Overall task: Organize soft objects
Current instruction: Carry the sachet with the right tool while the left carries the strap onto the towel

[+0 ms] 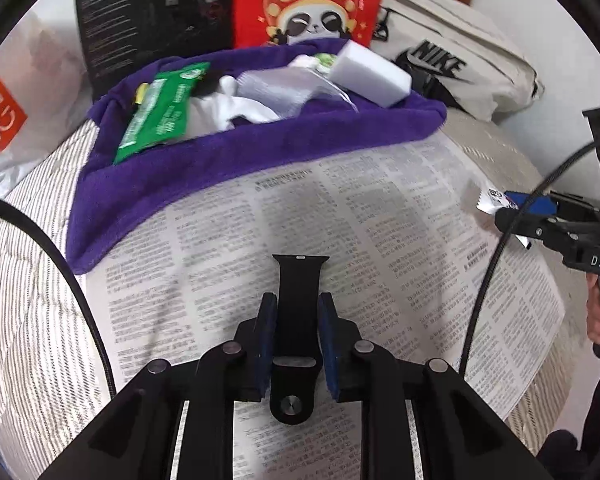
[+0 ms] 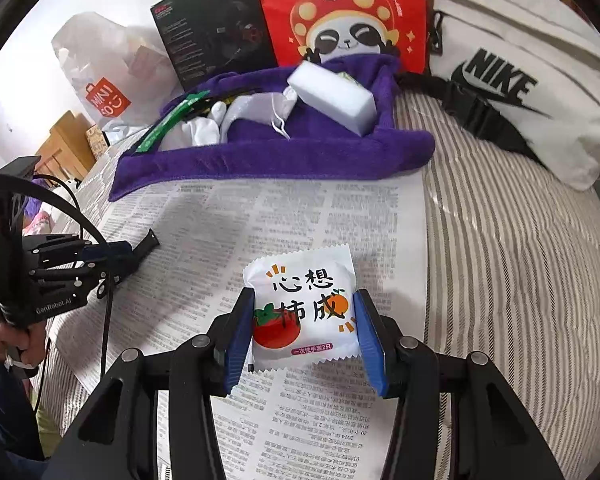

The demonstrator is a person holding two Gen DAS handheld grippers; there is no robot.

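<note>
Left hand-held gripper [image 1: 298,322] clamps a black strap [image 1: 296,336], right hand-held gripper [image 2: 304,334] a white packet [image 2: 302,312]; purple towel [image 1: 260,148] cradles a sponge [image 1: 370,74].

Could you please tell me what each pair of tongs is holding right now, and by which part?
Left tongs: the black rubber watch strap, gripped across its middle. Right tongs: the white printed sachet, gripped by its two side edges.
</note>
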